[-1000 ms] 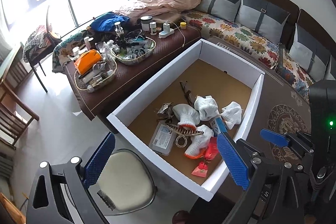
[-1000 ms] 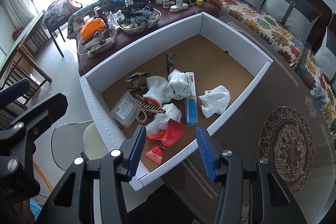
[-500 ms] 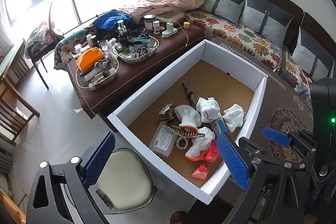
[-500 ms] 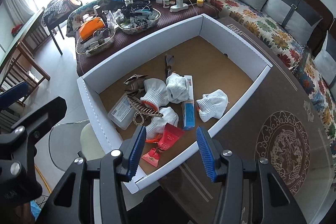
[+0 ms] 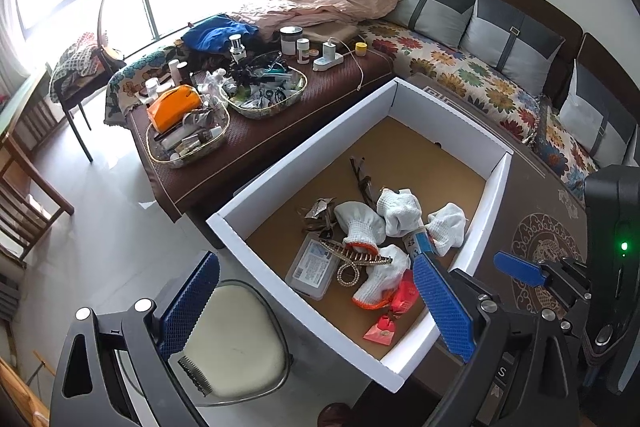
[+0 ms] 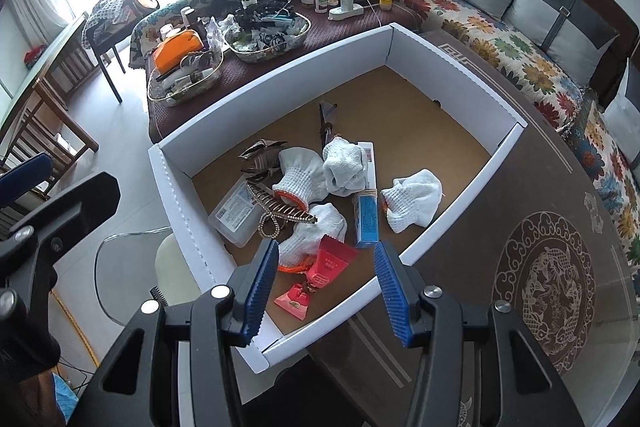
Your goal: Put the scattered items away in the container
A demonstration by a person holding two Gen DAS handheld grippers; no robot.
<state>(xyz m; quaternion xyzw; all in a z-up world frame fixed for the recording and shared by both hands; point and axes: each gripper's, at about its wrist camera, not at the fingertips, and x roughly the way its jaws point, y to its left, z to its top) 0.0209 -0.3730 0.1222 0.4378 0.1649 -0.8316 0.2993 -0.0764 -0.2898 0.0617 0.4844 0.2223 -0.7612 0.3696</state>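
A white cardboard box (image 5: 304, 155) (image 6: 280, 71) with a brown floor sits on the dark table. In it lie several white gloves (image 5: 360, 223) (image 6: 412, 199), a clear plastic case (image 5: 312, 267) (image 6: 236, 213), a beaded hair clip (image 5: 360, 259) (image 6: 280, 207), a blue tube (image 6: 366, 217) and a red pouch (image 5: 402, 301) (image 6: 328, 265). My left gripper (image 5: 316, 305) is open and empty, above the box's near corner. My right gripper (image 6: 326, 291) is open and empty, above the box's near wall.
A low brown bench (image 5: 260, 131) behind the box holds two trays of clutter (image 5: 188, 135) and bottles. A floral sofa (image 5: 480, 75) runs along the right. A round stool (image 5: 236, 343) stands below the left gripper. Wooden chairs (image 5: 24, 195) stand at left.
Both grippers have drawn back and risen slightly from the box; the box looks a little farther off. Both stay open and empty. The items in the box have not moved.
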